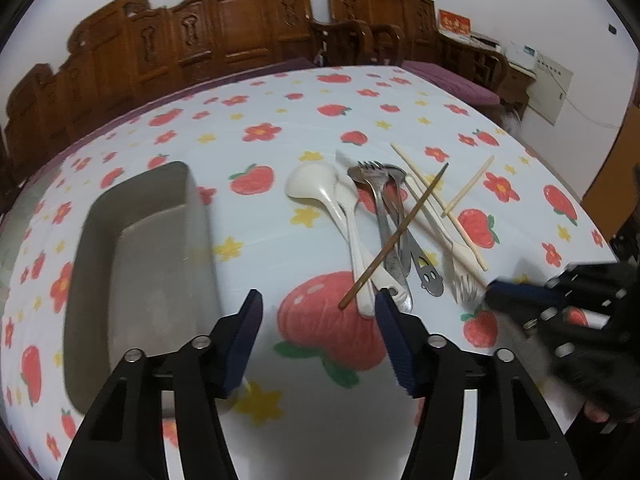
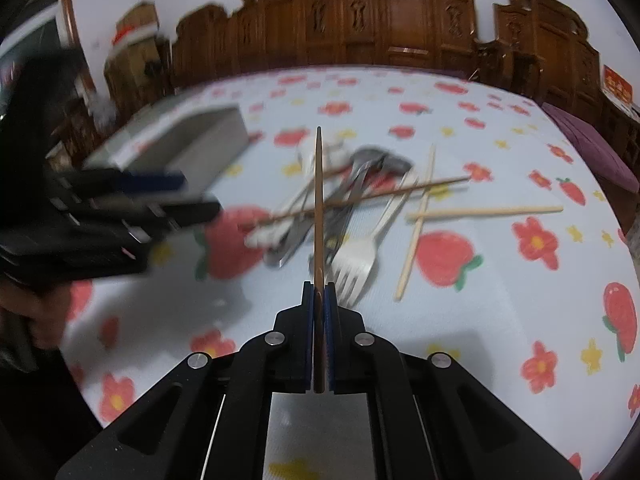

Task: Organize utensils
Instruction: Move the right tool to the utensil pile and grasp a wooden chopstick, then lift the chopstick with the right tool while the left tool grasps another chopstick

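Right gripper point(image 2: 319, 292) is clamped on one dark chopstick point(image 2: 319, 200), pointing out over the utensil pile point(image 1: 384, 220). Left gripper point(image 1: 318, 308) hangs spread wide with nothing in it, just short of the pile, grey bin point(image 1: 152, 264) to the pile's left. Bin looks empty. Spoons, forks, second dark chopstick point(image 1: 394, 236) and two pale chopsticks point(image 1: 460, 200) remain on the tablecloth point(image 1: 280, 120). Barely started, I reckon.
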